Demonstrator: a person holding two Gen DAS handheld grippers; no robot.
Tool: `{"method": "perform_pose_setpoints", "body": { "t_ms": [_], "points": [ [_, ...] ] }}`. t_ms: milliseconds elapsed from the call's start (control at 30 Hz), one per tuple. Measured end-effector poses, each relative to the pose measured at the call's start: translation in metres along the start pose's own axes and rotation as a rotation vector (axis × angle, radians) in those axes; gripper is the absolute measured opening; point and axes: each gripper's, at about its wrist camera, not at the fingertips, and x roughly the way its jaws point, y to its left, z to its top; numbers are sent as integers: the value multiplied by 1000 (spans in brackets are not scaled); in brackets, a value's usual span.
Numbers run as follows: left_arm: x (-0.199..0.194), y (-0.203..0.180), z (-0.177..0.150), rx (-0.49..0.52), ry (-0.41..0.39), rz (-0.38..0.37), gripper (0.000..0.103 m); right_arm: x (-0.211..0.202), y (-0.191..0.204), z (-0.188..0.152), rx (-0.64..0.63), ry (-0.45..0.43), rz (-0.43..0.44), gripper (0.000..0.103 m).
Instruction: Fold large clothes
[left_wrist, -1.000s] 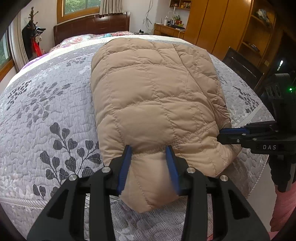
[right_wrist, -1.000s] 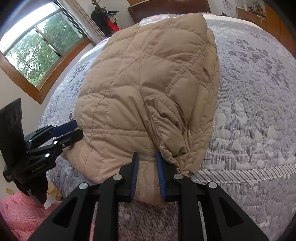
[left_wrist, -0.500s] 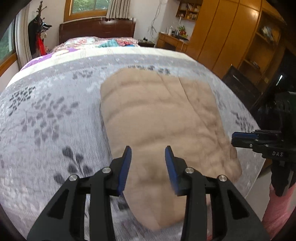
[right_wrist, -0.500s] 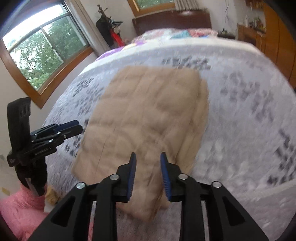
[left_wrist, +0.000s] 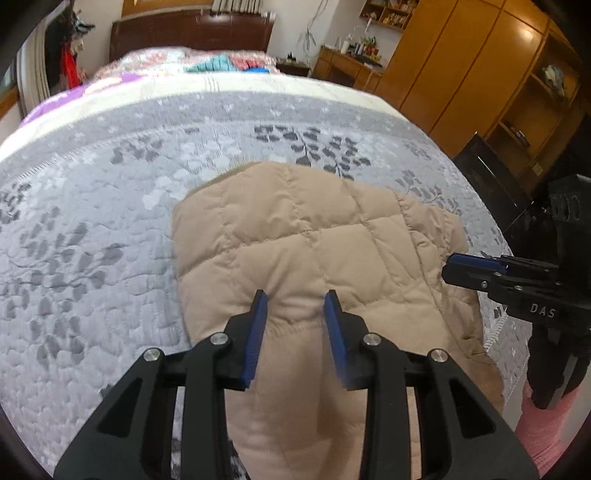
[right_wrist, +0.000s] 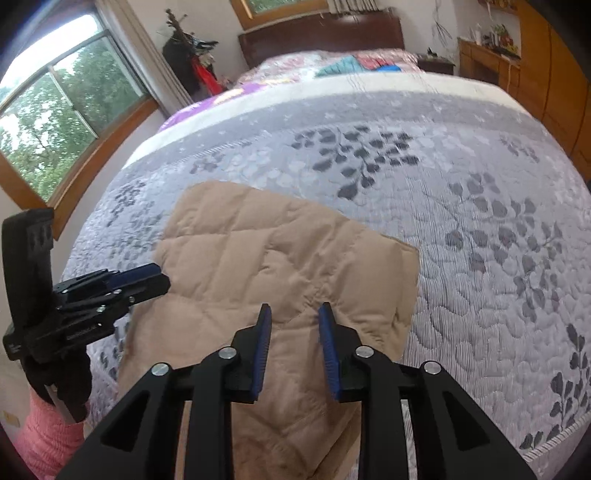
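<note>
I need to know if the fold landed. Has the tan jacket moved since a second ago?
Yes. The tan jacket now reaches less far up the grey bedspread toward the headboard, and both grippers have let go.

Both wrist views look from the bed's foot edge, close above it, toward the headboard. The left view sits nearer the window-side edge, the right nearer the wardrobe side. They share the tan quilted jacket, and each sees the other gripper at its margin.
</note>
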Motion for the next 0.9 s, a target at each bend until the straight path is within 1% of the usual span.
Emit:
{"method": "perform_pose_setpoints", "body": {
  "t_ms": [100, 167, 300, 400, 500, 567, 600, 633, 667, 700, 733, 767, 800, 833, 900],
  "points": [
    [23, 11, 4, -17, 60, -23, 31, 21, -13, -1, 36, 37, 21, 23],
    [35, 14, 4, -9, 77, -12, 32, 31, -19, -1, 53, 47, 32, 21],
    [46, 14, 6, 3, 82, 2, 32, 45, -31, -3, 89, 56, 69, 21],
    [44, 14, 6, -5, 81, 0, 32, 42, -31, -5, 96, 51, 70, 20],
    [36, 13, 7, -9, 66, -1, 30, 31, -24, -6, 84, 33, 63, 24],
    [23, 15, 5, -23, 56, -16, 33, 20, -22, -8, 81, 15, 75, 30],
    [18, 15, 4, -29, 52, -28, 36, 11, -20, -10, 81, 1, 89, 35],
    [8, 18, 2, -37, 45, -51, 41, 4, -20, -11, 81, -9, 94, 41],
    [0, 20, -1, -43, 39, -63, 44, -4, -19, -14, 78, -25, 100, 44],
    [-6, 22, -4, -46, 34, -66, 48, -13, -19, -17, 73, -41, 101, 51],
    [-11, 24, -7, -49, 30, -66, 56, -19, -20, -20, 73, -50, 102, 59],
    [-19, 29, -12, -55, 23, -63, 60, -25, -22, -23, 78, -56, 103, 64],
    [-26, 34, -18, -64, 17, -66, 61, -31, -27, -28, 89, -60, 112, 73],
    [-30, 39, -23, -73, 15, -69, 62, -34, -30, -32, 98, -60, 123, 75],
    [-38, 53, -36, -112, 18, -101, 66, -39, -42, -44, 139, -51, 168, 77]
  ]
}}
